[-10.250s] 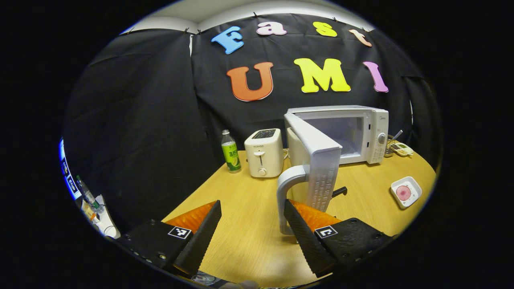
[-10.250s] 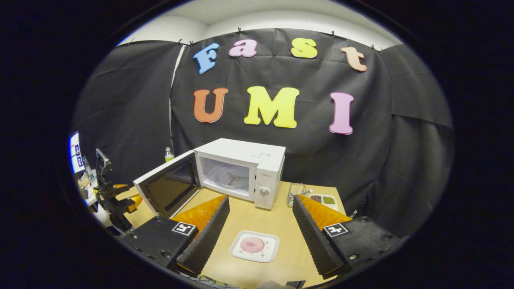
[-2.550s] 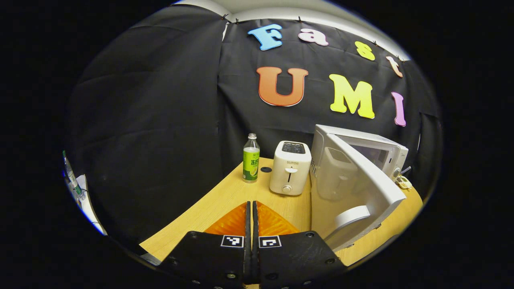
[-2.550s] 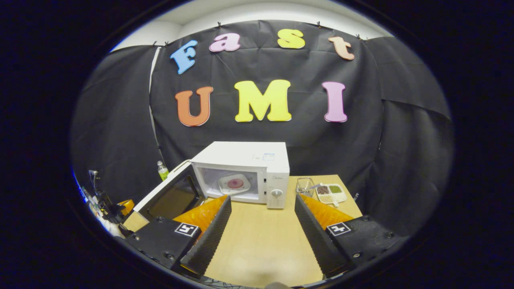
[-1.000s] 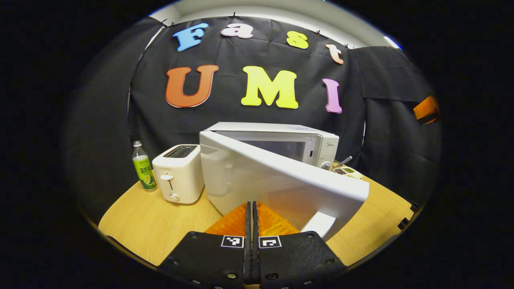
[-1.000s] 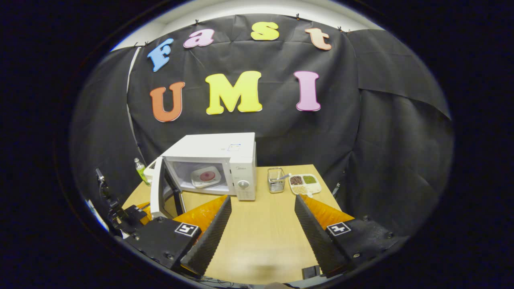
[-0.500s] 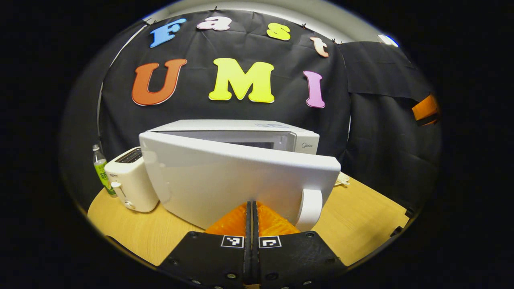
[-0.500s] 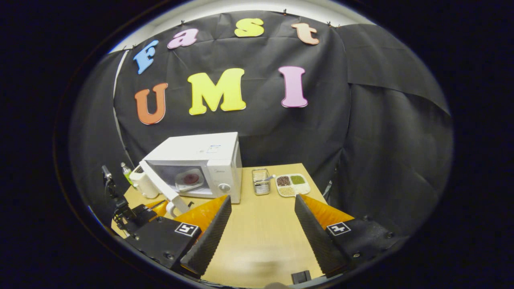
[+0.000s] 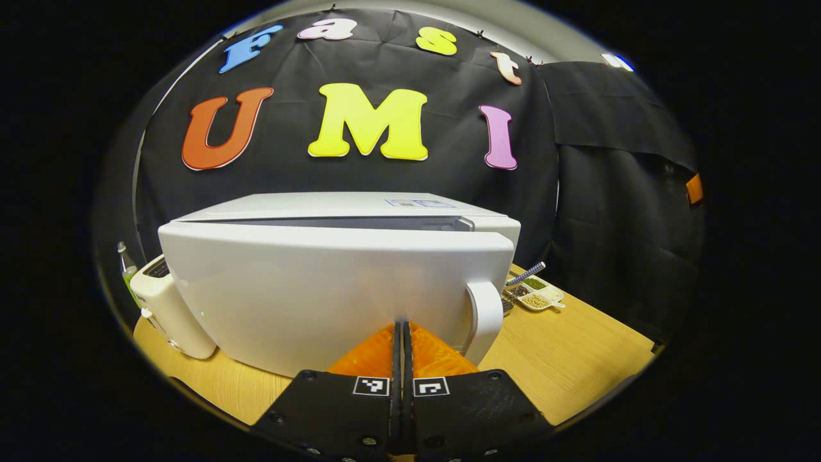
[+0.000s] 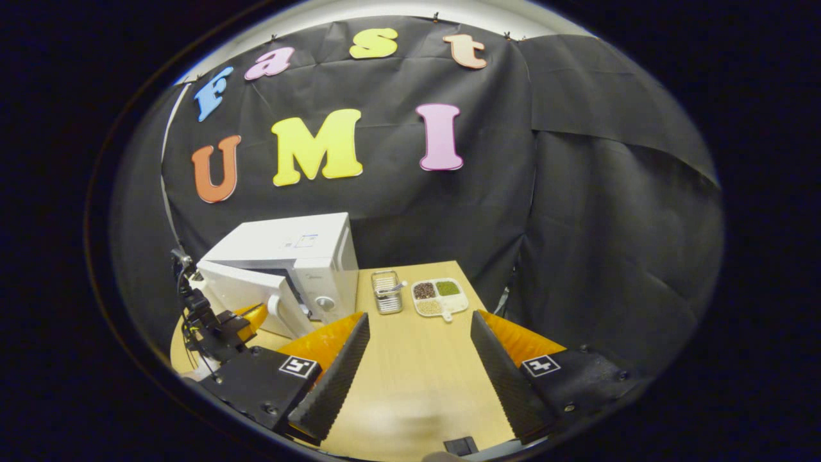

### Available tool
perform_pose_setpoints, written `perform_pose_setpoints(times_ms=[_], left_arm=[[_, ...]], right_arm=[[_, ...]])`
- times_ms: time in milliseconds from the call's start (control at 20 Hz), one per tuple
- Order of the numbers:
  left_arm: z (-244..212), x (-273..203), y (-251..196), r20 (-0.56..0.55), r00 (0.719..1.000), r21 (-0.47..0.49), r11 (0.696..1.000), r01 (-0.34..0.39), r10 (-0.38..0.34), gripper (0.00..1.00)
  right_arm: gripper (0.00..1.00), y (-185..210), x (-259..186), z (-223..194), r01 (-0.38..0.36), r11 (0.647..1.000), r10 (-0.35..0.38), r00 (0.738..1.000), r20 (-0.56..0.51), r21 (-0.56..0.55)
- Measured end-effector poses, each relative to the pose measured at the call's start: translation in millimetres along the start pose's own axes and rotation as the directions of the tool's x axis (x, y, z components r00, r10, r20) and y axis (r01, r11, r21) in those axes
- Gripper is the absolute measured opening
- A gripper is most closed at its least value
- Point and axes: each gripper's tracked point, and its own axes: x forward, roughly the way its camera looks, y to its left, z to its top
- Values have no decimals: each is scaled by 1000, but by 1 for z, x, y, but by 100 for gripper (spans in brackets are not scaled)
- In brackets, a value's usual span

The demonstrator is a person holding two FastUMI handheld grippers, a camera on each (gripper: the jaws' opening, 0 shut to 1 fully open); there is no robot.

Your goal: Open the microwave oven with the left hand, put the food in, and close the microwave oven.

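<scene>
The white microwave (image 9: 333,205) stands close ahead in the left gripper view, its door (image 9: 321,289) swung almost to the body with a narrow dark gap along the top. My left gripper (image 9: 403,324) is shut with nothing in it, tips against the door's outer face, just left of the white handle (image 9: 484,321). In the right gripper view the microwave (image 10: 288,250) stands at the far left, door (image 10: 240,292) slightly ajar, with the left gripper (image 10: 247,319) at the door. My right gripper (image 10: 418,317) hangs open over the wooden table (image 10: 417,372). The door hides the food plate.
A white toaster (image 9: 168,308) and a green bottle (image 9: 126,264) stand left of the microwave. To its right are a metal basket (image 10: 387,292) and a divided dish of seeds (image 10: 436,296). A small dark object (image 10: 460,445) lies at the table's near edge.
The door has swung from about half open to nearly shut, with my shut left gripper against it. The plate inside has gone out of sight. My open right gripper has turned to the right.
</scene>
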Motion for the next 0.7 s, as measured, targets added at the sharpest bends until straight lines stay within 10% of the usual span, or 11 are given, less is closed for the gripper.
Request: perform_pose_setpoints(times_ms=[700], left_arm=[[8,40,-12,5,1000,-25,1000,-2,2,0]], right_arm=[[100,-8,2,-1,16,1000,-16,1000,-18,16]])
